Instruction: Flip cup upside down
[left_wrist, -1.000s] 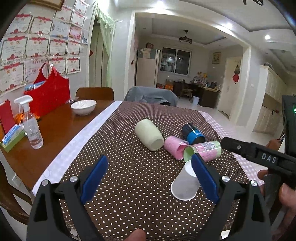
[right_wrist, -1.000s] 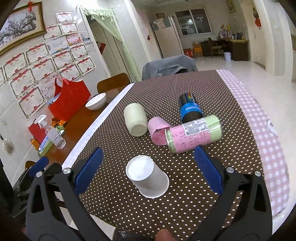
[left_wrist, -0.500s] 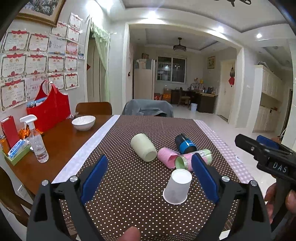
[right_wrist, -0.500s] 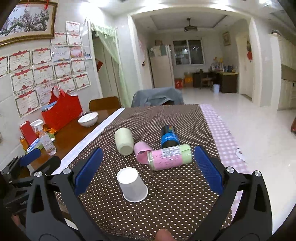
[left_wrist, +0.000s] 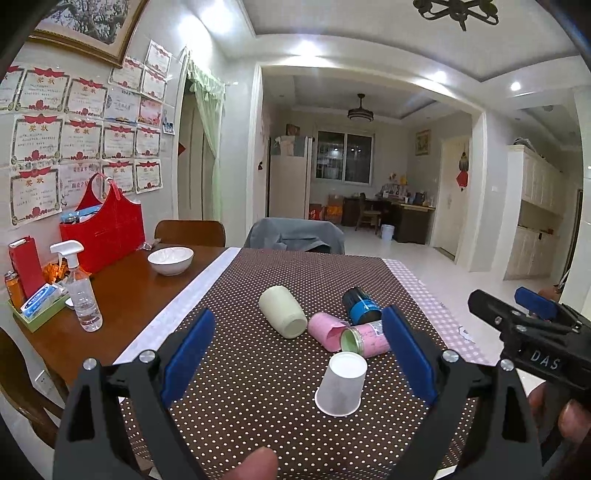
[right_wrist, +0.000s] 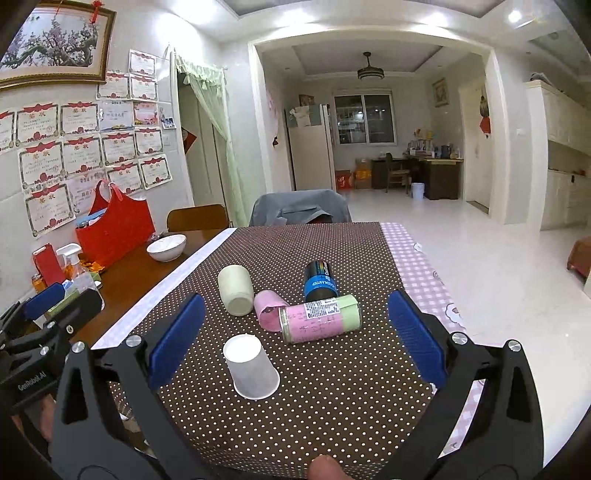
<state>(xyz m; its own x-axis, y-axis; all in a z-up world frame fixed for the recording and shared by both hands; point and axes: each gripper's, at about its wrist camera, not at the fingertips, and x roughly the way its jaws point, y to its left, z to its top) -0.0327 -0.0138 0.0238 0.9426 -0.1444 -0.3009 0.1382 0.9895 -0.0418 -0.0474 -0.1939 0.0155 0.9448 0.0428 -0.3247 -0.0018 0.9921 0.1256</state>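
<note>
1. At the far left, a spray bottle (left_wrist: 82, 291) and a white bowl (left_wrist: 170, 260) stood on the bare wood of the table (left_wrist: 125, 295), well apart from the work area.
2. The left gripper (left_wrist: 295, 354) hung above the near edge of the dotted tablecloth (left_wrist: 258, 369), its jaws spread wide and holding nothing.
3. The white paper cup (left_wrist: 341, 384) stood on the cloth with its wide mouth down and its closed base up, so its long axis ran vertically; by the look of it, the flip was already done.
4. From the left gripper the cup lay ahead and toward its right finger; from the right gripper (right_wrist: 293, 341) the same cup (right_wrist: 251, 367) lay ahead and toward its left finger. Neither touched it.
5. The cup sat between the two tools; which was nearer could not be told.
6. Just beyond the cup lay a cream cup (right_wrist: 235, 290), a pink cup (right_wrist: 269, 309), a pink-and-green canister (right_wrist: 320, 318) and a dark blue-labelled can (right_wrist: 320, 281), all on their sides and clustered together.
7. The right gripper's jaws were likewise spread wide and empty; any re-grasp would have to come at the cup's side wall, steering clear of the canister just behind it.
</note>
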